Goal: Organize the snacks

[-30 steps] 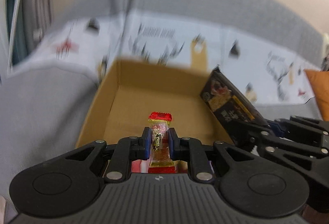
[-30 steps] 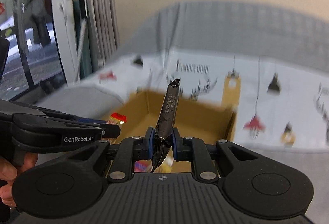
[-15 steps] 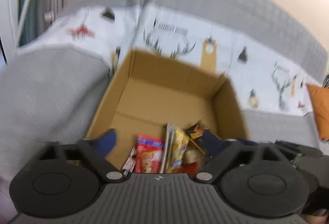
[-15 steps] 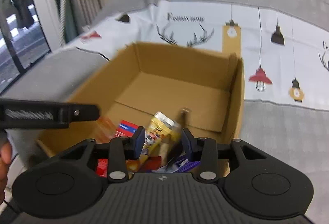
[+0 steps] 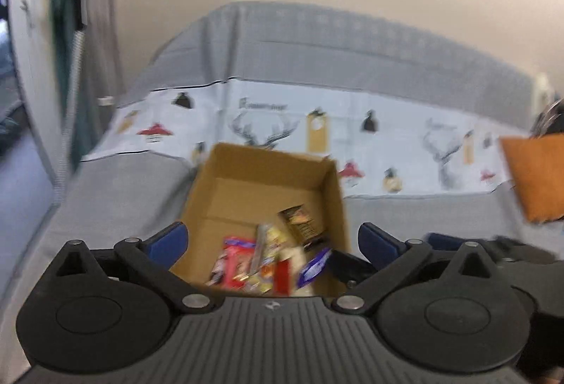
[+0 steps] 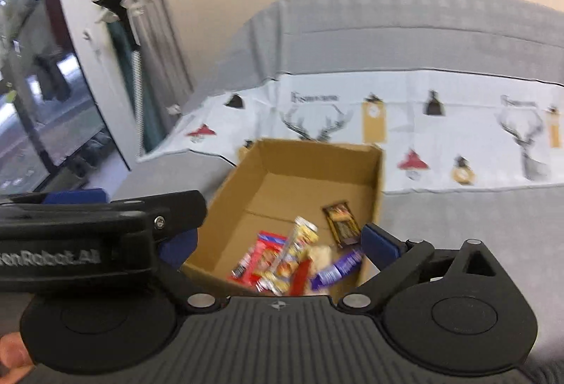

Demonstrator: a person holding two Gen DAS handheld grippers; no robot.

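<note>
An open cardboard box [image 5: 211, 179] [image 6: 379, 179] stands on a grey sofa. Several snack packets lie in its near end: a red packet [image 5: 234, 258] [image 6: 261, 253], a yellow one [image 5: 273, 243] [image 6: 299, 243], a purple one [image 5: 313, 266] [image 6: 336, 267] and a dark brown packet [image 5: 299, 221] [image 6: 342, 223]. My left gripper [image 5: 271, 239] is open and empty above the box's near edge. My right gripper [image 6: 278, 243] is open and empty, just right of the left one [image 6: 98, 229].
A white printed cloth [image 5: 387, 137] [image 6: 440, 123] lies behind the box on the sofa seat. An orange cushion [image 5: 535, 176] sits at the right. A window and curtain [image 6: 105, 66] are at the left.
Both grippers opened and dropped their packets into the box: the red-topped one from the left, the dark one from the right. Both then pulled back and up from the box.
</note>
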